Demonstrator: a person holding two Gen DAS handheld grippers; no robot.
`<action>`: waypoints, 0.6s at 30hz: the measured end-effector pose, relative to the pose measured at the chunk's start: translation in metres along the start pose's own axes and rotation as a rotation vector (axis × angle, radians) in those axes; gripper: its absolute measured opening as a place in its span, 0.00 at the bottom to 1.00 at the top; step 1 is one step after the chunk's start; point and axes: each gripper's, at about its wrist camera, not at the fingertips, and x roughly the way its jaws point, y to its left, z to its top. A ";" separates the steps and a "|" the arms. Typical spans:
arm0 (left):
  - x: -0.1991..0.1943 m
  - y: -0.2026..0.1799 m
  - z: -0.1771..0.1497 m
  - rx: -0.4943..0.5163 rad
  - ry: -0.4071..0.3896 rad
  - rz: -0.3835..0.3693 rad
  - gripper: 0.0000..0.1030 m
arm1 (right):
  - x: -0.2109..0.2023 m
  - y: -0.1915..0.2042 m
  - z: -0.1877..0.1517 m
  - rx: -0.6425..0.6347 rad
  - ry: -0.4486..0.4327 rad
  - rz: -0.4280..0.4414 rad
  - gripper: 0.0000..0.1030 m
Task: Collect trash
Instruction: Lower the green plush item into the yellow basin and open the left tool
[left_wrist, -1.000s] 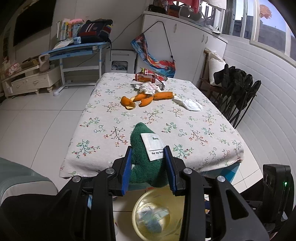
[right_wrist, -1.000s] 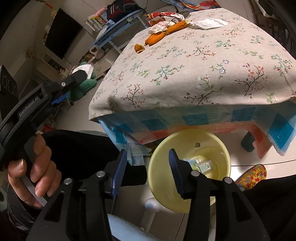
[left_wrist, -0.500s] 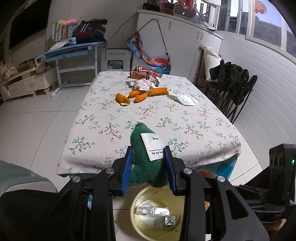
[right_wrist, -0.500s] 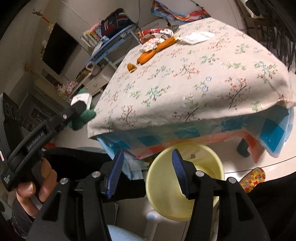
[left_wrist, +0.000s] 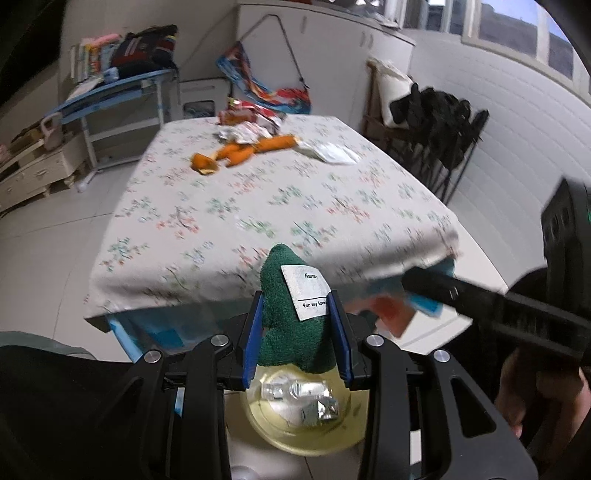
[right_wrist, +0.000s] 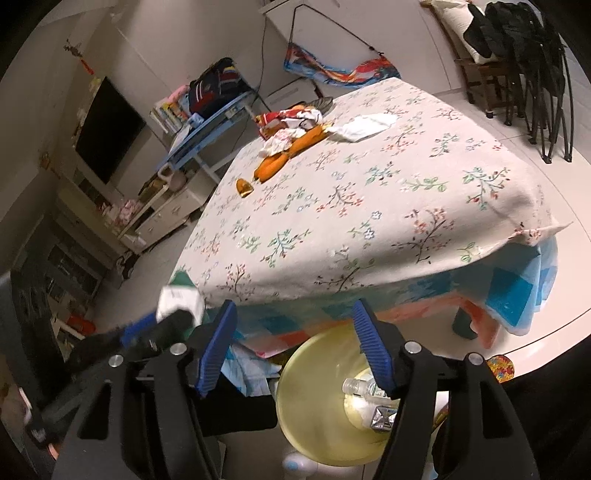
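Note:
My left gripper (left_wrist: 295, 314) is shut on a green towel (left_wrist: 284, 332) with a white label, held above a yellow bin (left_wrist: 306, 432) on the floor. A clear bottle (left_wrist: 291, 389) and a foil scrap lie in the bin. My right gripper (right_wrist: 295, 314) hangs over the same bin (right_wrist: 314, 402); its jaws are opening with nothing between them. On the far part of the flowered table (left_wrist: 258, 206) lie orange peels (left_wrist: 236, 153), crumpled wrappers (left_wrist: 247, 129) and a white tissue (left_wrist: 328, 153). The right wrist view shows the peels (right_wrist: 291, 151) and tissue (right_wrist: 365, 125) too.
Folding chairs draped with black clothes (left_wrist: 436, 122) stand right of the table. A blue desk (left_wrist: 122, 85) and a low cabinet (left_wrist: 33, 173) are at the back left. A dark screen (right_wrist: 107, 133) hangs on the wall. A hand (left_wrist: 535, 387) holds the right gripper.
The right jaws have spread wider and that view has tilted up over the table. The left gripper has sunk toward the bin with the towel; the right gripper has come into its view.

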 end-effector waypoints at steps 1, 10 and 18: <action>0.001 -0.003 -0.003 0.009 0.015 -0.016 0.32 | -0.001 -0.001 0.000 0.003 -0.004 -0.001 0.62; 0.013 -0.016 -0.015 0.060 0.101 -0.031 0.44 | -0.004 -0.005 0.003 0.023 -0.029 -0.010 0.65; 0.007 -0.010 -0.011 0.042 0.064 0.006 0.55 | -0.004 -0.008 0.004 0.035 -0.045 -0.026 0.68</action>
